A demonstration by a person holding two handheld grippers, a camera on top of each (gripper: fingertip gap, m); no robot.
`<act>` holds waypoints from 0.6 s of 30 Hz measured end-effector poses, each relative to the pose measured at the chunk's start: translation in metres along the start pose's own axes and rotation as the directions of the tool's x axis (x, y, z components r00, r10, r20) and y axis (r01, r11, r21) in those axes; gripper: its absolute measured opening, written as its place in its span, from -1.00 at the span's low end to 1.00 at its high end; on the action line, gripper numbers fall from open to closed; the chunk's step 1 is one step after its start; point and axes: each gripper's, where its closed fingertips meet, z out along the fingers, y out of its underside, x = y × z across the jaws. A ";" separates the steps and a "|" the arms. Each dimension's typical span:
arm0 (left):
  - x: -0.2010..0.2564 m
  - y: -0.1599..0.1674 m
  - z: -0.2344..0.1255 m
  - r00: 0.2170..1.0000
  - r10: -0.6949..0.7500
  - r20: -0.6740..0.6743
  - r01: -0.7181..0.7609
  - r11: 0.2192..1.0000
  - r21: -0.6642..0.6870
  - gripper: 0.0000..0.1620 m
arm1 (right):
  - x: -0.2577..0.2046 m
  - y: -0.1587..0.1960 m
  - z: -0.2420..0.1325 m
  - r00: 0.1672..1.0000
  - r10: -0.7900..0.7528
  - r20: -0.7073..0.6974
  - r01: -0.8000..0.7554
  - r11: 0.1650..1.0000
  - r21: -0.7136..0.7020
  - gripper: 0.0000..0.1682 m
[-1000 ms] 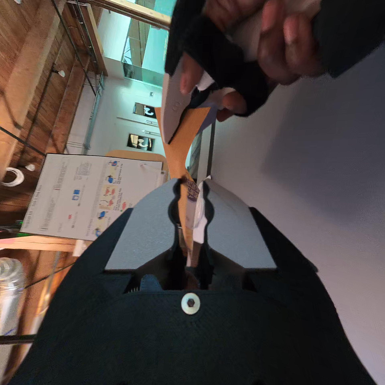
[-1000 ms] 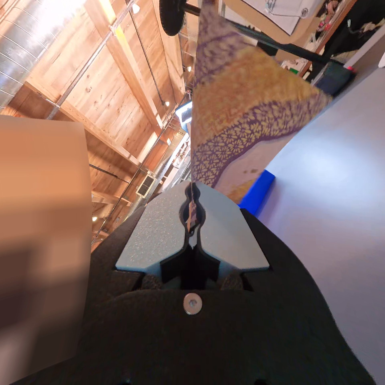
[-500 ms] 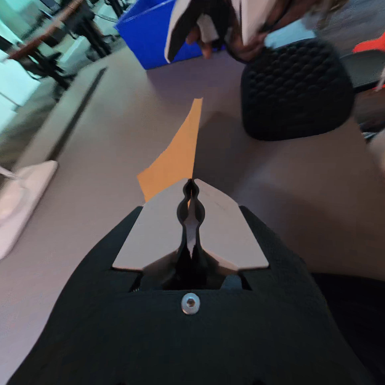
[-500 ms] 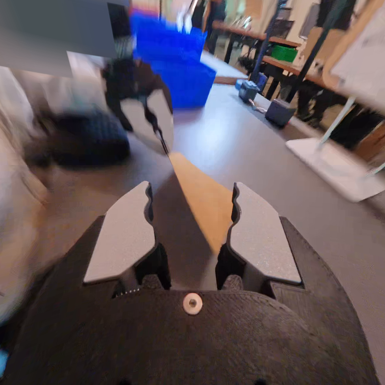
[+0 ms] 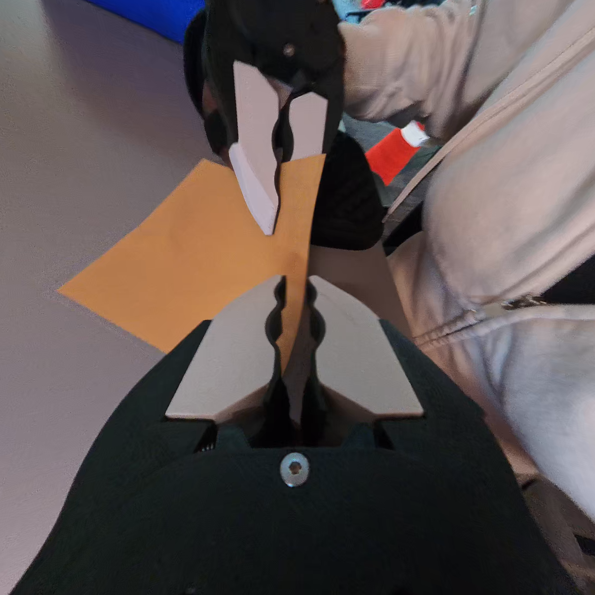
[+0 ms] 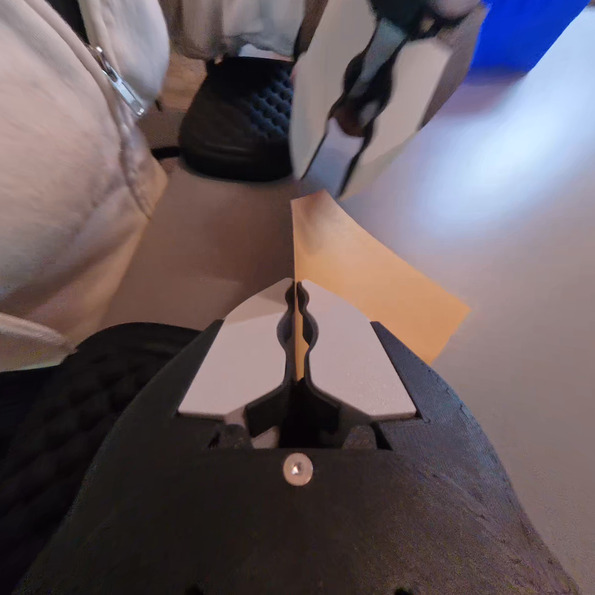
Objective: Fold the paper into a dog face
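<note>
The paper [image 5: 193, 257], plain orange side up, is held low over the grey table [image 5: 80, 128]. My left gripper [image 5: 296, 278] has its jaws a little apart, and the paper's near edge runs through the gap. My right gripper [image 5: 283, 199] comes in from the far side, shut on the paper's opposite edge. In the right wrist view my right gripper [image 6: 295, 282] pinches one corner of the paper [image 6: 370, 283]. The left gripper [image 6: 323, 186] is blurred at the far corner, with its fingers parted.
A person's beige jacket [image 5: 483, 225] fills the right of the left wrist view and the left of the right wrist view [image 6: 64, 161]. A black quilted pad [image 6: 244, 122] lies just beyond the paper. A blue bin [image 6: 521, 32] stands at the back. A red object [image 5: 389, 154] lies behind. One gripper's finger ends stand about 5 centimetres off the other's.
The right gripper, open half a second ago, has closed on the paper. The left gripper's jaws have parted slightly. Both grippers have swung round towards the person, and the paper's plain orange side now faces up.
</note>
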 end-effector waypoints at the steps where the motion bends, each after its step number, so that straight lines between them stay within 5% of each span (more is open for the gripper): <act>1: -0.009 -0.008 -0.009 1.000 -0.014 0.002 0.014 0.999 0.039 -0.73 | -0.001 0.003 -0.003 0.998 0.045 0.043 -0.046 0.999 0.004 -0.99; 3: -0.038 -0.021 -0.025 0.995 -0.080 0.052 0.073 0.989 0.126 -0.73 | -0.002 0.006 -0.007 0.989 0.095 0.109 -0.097 0.995 0.008 -0.99; 9: -0.084 0.014 0.010 0.949 0.058 0.309 -0.026 0.994 -0.108 -0.89 | -0.003 0.007 -0.010 0.943 0.202 0.264 -0.199 0.979 -0.037 -1.00; 14: -0.082 0.034 0.023 0.948 0.108 0.299 -0.043 0.975 -0.216 -0.99 | 0.003 0.004 -0.007 0.853 0.376 0.363 -0.356 0.926 -0.123 -0.99; 18: -0.081 0.035 0.023 0.959 0.065 0.277 -0.009 0.980 -0.200 -0.99 | 0.031 0.002 0.000 0.721 0.604 0.340 -0.570 0.795 -0.207 -1.00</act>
